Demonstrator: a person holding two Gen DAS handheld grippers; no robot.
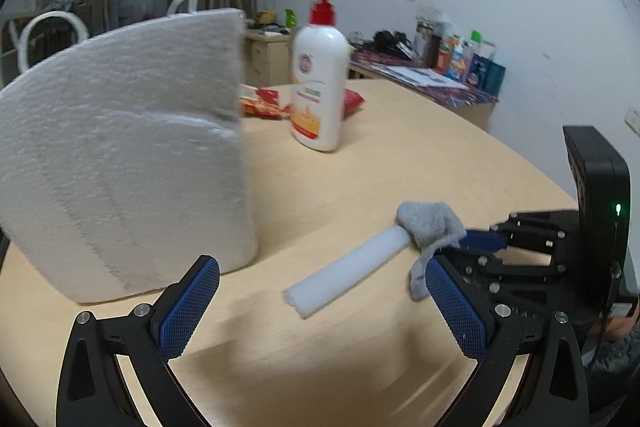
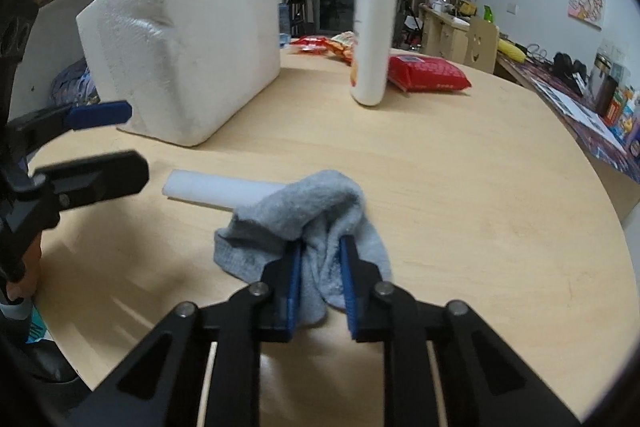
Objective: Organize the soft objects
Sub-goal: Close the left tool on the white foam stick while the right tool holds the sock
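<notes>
Right gripper (image 2: 320,275) has its pads pinching the grey sock (image 2: 304,223) bunched on the table (image 2: 480,207), sock hiding one end of the white foam tube (image 2: 216,189), left gripper (image 1: 320,291) spread wide, holding nothing.

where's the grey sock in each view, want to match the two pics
Left wrist view: the grey sock lies right of centre, draped over the far end of the white foam tube, beside the right gripper.
Right wrist view: the sock is at lower centre, pinched between the right gripper's blue pads.
Shared landmark: the red-pump lotion bottle stands beyond the sock in both.
</notes>
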